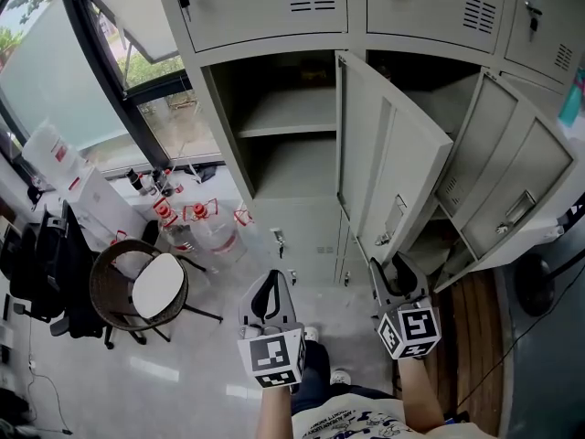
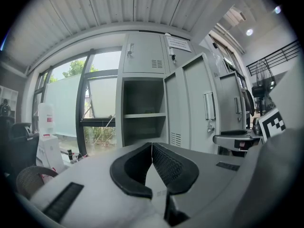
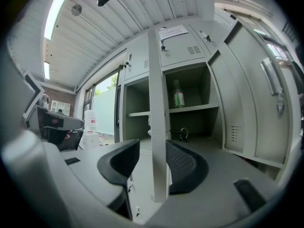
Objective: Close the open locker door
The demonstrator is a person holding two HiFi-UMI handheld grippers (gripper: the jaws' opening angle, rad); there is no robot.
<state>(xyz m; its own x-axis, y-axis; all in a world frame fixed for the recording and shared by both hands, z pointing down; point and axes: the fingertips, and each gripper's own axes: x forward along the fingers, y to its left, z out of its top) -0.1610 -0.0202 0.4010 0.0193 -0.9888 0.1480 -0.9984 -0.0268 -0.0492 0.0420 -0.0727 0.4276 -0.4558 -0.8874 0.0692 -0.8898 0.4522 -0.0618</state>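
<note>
The grey open locker door (image 1: 391, 167) swings out toward me from the middle of the locker bank (image 1: 274, 7); its latch handle (image 1: 393, 216) sits low on its face. My right gripper (image 1: 388, 269) is at the door's lower free edge. In the right gripper view the door's edge (image 3: 158, 103) stands upright between the jaws of my right gripper (image 3: 152, 143), with a gap showing on the left side, so the jaws are open around it. My left gripper (image 1: 271, 282) hangs to the left, apart from the door; its jaw tips meet with nothing between them in the left gripper view (image 2: 152, 144).
A second open door (image 1: 512, 176) juts out to the right of the first. A green bottle (image 3: 178, 94) stands on a shelf inside. On the floor at left are a round wicker chair (image 1: 110, 286), several water jugs (image 1: 215, 236) and a black office chair (image 1: 37, 273).
</note>
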